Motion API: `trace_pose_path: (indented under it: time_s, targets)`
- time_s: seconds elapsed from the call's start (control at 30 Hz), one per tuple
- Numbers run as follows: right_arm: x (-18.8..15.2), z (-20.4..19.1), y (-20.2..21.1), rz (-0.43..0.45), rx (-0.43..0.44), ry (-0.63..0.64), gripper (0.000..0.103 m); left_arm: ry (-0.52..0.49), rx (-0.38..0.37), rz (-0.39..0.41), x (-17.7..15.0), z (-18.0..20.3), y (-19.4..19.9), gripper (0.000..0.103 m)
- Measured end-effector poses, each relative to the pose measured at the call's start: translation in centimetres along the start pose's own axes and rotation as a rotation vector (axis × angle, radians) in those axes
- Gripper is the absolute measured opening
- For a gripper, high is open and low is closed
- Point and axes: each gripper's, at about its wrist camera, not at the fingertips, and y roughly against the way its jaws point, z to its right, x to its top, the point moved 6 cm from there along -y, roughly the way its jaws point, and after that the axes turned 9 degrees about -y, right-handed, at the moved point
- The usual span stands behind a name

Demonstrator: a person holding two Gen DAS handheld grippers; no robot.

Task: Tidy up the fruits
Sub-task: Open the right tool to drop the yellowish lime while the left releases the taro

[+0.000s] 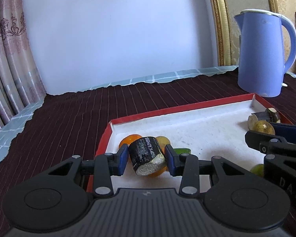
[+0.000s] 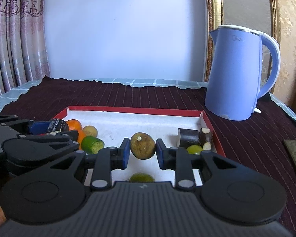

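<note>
**Fruits held over the red tray**

Fruits lie in a red-rimmed tray (image 2: 207,126) on the cloth-covered surface (image 2: 148,96). Left hand-held gripper (image 1: 146,158) clamps a dark cylindrical piece (image 1: 145,154) above oranges (image 2: 74,124) at the tray's left end. Right hand-held gripper (image 2: 143,152) grips a brownish round fruit (image 2: 142,145) over the tray's middle. Dark pieces (image 2: 188,137) sit in the right corner, near a blue kettle (image 2: 234,75).
</note>
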Motion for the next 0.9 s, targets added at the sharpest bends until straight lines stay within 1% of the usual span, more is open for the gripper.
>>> trace_pose_path:
  time_s: [0.3, 0.67, 0.77, 0.8, 0.83, 0.9]
  targets:
    - [0.8, 0.7, -1.8, -0.011, -0.026, -0.011, 0.026, 0.000, 0.013, -0.006, 0.8, -0.1, -1.5, 0.039]
    - [1.0, 1.1, -4.0, -0.020, -0.056, -0.028, 0.026, 0.004, 0.029, -0.007, 1.7, 0.0, -2.9, 0.039]
    - [0.9, 1.4, -4.5, -0.026, -0.067, -0.035, 0.027, 0.009, 0.022, -0.006, 1.6, 0.0, -3.0, 0.040]
    - [0.8, 1.5, -4.6, -0.026, -0.071, -0.035, 0.029, 0.006, 0.023, -0.007, 1.5, 0.1, -3.0, 0.040]
    - [0.8, 1.5, -4.7, -0.027, -0.075, -0.037, 0.037, 0.003, 0.027, -0.012, 1.5, 0.1, -3.1, 0.040]
    - [0.7, 1.7, -4.7, -0.021, -0.080, -0.038, 0.045, -0.001, 0.033, -0.019, 1.4, 0.2, -3.1, 0.040]
